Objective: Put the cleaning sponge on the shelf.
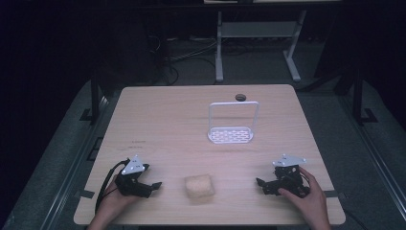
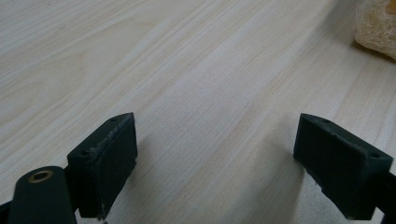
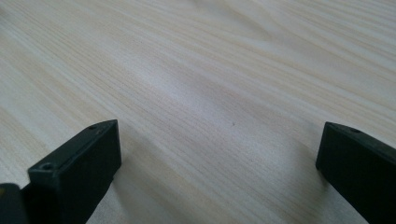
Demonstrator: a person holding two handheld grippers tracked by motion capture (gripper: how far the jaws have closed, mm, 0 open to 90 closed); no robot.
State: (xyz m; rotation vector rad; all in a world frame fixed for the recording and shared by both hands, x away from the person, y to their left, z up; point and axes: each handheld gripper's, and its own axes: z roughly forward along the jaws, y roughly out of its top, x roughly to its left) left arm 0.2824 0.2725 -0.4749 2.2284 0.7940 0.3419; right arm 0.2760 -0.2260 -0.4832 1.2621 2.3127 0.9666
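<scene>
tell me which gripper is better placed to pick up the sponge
Left, by a small margin. The left gripper sits slightly nearer the sponge, its open jaws point toward it, and the sponge's edge shows in its own view. The right gripper is also open.

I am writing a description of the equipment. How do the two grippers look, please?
Both are black handheld tools. The left gripper and the right gripper each carry a grey three-cornered plate on top. A black cable trails from the left one. Each has two blocky black jaws with small screw holes. No sleeves are visible.
</scene>
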